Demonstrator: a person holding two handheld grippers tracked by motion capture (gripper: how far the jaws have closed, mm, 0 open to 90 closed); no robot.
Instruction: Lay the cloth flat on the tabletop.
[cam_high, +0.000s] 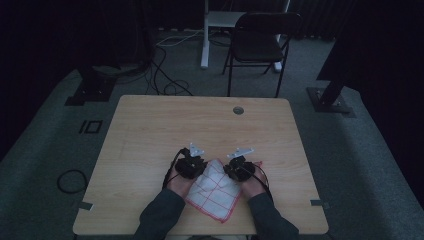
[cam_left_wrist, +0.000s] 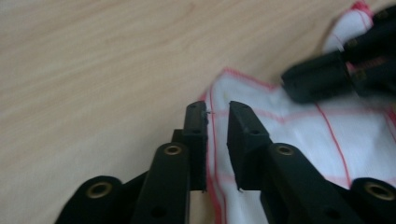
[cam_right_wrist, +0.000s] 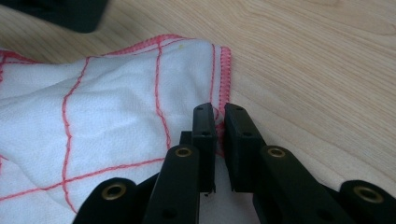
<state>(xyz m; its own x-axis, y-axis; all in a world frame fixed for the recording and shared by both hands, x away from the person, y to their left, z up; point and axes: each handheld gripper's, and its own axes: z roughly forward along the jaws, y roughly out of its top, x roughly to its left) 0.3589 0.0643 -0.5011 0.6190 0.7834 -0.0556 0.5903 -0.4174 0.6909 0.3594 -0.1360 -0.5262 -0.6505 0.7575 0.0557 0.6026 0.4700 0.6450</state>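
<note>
A white cloth (cam_high: 216, 194) with a red grid and red hem lies crumpled on the wooden table (cam_high: 150, 130) near its front edge. My left gripper (cam_high: 199, 167) is at the cloth's left far edge. In the left gripper view its jaws (cam_left_wrist: 218, 112) stand slightly apart, straddling the red hem of the cloth (cam_left_wrist: 299, 135). My right gripper (cam_high: 234, 171) is at the cloth's right far edge. In the right gripper view its jaws (cam_right_wrist: 220, 114) are pinched on the hem of the cloth (cam_right_wrist: 112, 102). The right gripper (cam_left_wrist: 327, 77) also appears beyond the left one.
A round cable hole (cam_high: 238, 110) sits near the table's far edge. A black folding chair (cam_high: 260, 42) stands behind the table, with cables (cam_high: 167, 82) on the floor. The room is dim.
</note>
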